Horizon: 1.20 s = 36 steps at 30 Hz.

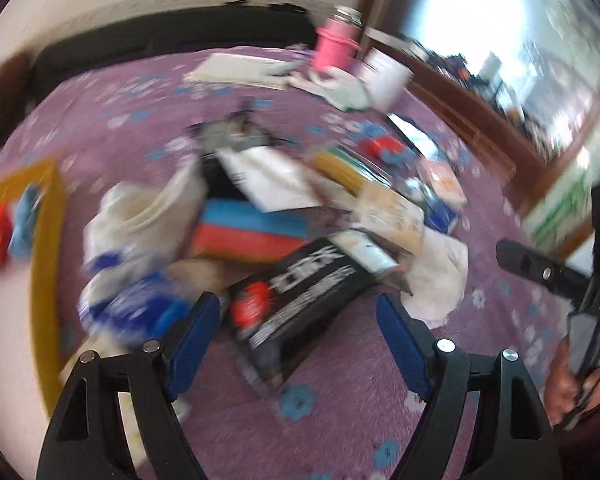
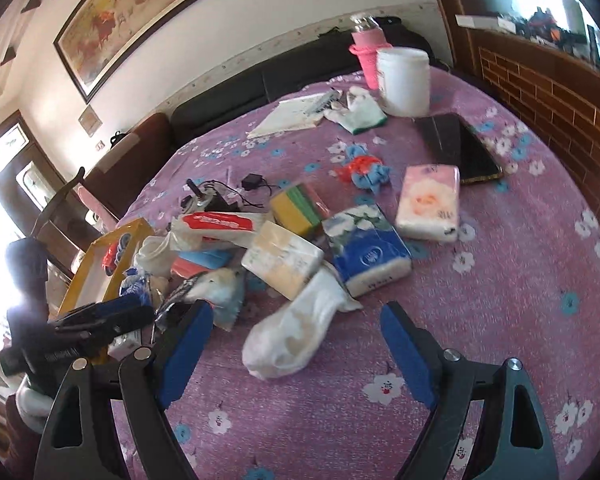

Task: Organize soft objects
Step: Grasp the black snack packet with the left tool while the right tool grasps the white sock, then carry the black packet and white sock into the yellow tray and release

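Soft things lie heaped on a purple flowered cloth (image 2: 500, 300). A white sock (image 2: 296, 332) lies just ahead of my open, empty right gripper (image 2: 296, 344). Behind it are a blue tissue pack (image 2: 366, 248), a pink tissue pack (image 2: 428, 200), a cream tissue pack (image 2: 282, 258) and sponges (image 2: 296, 206). My left gripper (image 1: 298, 332) is open and empty over a black packet (image 1: 296, 296); its view is blurred. A yellow-rimmed box (image 1: 46, 240) at the left holds a red and a blue soft thing. A blue-white pack (image 1: 136, 304) lies by the left finger.
A pink bottle (image 2: 366, 48) and a white tub (image 2: 404, 80) stand at the far edge, with a notebook (image 2: 292, 114) and white gloves (image 2: 360, 112). A black tablet case (image 2: 456, 148) lies far right. Cables and a charger (image 2: 228, 192) lie mid-table. The right gripper shows in the left wrist view (image 1: 556, 272).
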Each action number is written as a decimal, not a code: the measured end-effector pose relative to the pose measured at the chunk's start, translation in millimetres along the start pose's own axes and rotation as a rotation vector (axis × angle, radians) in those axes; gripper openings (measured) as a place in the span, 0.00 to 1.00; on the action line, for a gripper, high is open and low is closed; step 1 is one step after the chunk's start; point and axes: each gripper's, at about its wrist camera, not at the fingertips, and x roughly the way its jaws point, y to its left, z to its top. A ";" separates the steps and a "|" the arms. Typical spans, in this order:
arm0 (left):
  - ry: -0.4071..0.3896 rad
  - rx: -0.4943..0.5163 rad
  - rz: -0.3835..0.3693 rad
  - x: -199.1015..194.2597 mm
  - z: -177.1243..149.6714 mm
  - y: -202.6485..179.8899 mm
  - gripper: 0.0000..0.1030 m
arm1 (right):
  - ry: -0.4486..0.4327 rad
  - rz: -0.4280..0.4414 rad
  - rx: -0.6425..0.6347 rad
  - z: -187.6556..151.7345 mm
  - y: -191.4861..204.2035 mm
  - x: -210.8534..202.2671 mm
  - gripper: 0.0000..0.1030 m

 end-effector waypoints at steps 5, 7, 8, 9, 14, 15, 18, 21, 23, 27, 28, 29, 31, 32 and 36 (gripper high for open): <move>0.019 0.104 0.077 27.8 6.5 -21.8 0.77 | 0.031 0.016 0.056 -3.8 -13.8 3.9 0.86; 0.039 0.122 0.080 35.8 5.3 -25.9 0.77 | 0.044 0.023 0.069 -5.9 -16.5 5.2 0.86; 0.049 0.125 0.073 38.8 4.1 -27.2 0.77 | 0.051 0.027 0.074 -6.9 -16.7 6.2 0.86; 0.056 0.128 0.068 41.4 2.8 -28.6 0.77 | 0.057 0.031 0.077 -8.1 -16.0 7.5 0.86; 0.049 0.133 0.077 46.2 -3.4 -32.5 0.59 | 0.088 0.042 0.070 -13.6 -7.6 19.3 0.86; 0.047 0.117 0.052 43.3 -4.0 -30.2 0.53 | 0.094 0.043 0.070 -14.8 -5.4 22.1 0.86; 0.029 0.080 0.035 34.3 -3.8 -27.5 0.42 | 0.107 0.042 0.071 -16.7 -0.8 29.5 0.86; -0.011 0.046 0.013 16.1 -7.4 -23.9 0.42 | 0.113 0.031 0.067 -16.3 4.2 35.5 0.86; -0.034 0.028 -0.005 3.6 -10.1 -22.0 0.42 | 0.113 0.018 0.058 -15.7 8.2 38.9 0.86; -0.071 -0.022 -0.063 -24.5 -19.1 -16.3 0.42 | 0.127 -0.020 0.038 -17.5 17.1 46.5 0.73; -0.077 -0.038 -0.088 -31.3 -21.7 -14.4 0.42 | 0.133 -0.032 0.032 -18.5 18.0 48.9 0.62; -0.082 -0.049 -0.103 -36.6 -23.8 -13.1 0.42 | 0.140 -0.041 0.028 -19.4 18.3 51.2 0.53; -0.101 -0.075 -0.135 -49.9 -28.4 -8.3 0.42 | 0.141 -0.044 0.033 -21.7 16.9 53.8 0.33; -0.110 -0.086 -0.146 -55.9 -30.1 -5.2 0.42 | 0.135 -0.027 0.036 -22.3 16.2 52.1 0.29; -0.172 -0.162 -0.160 -89.3 -38.4 18.0 0.42 | 0.112 -0.030 0.021 -24.8 18.0 35.5 0.16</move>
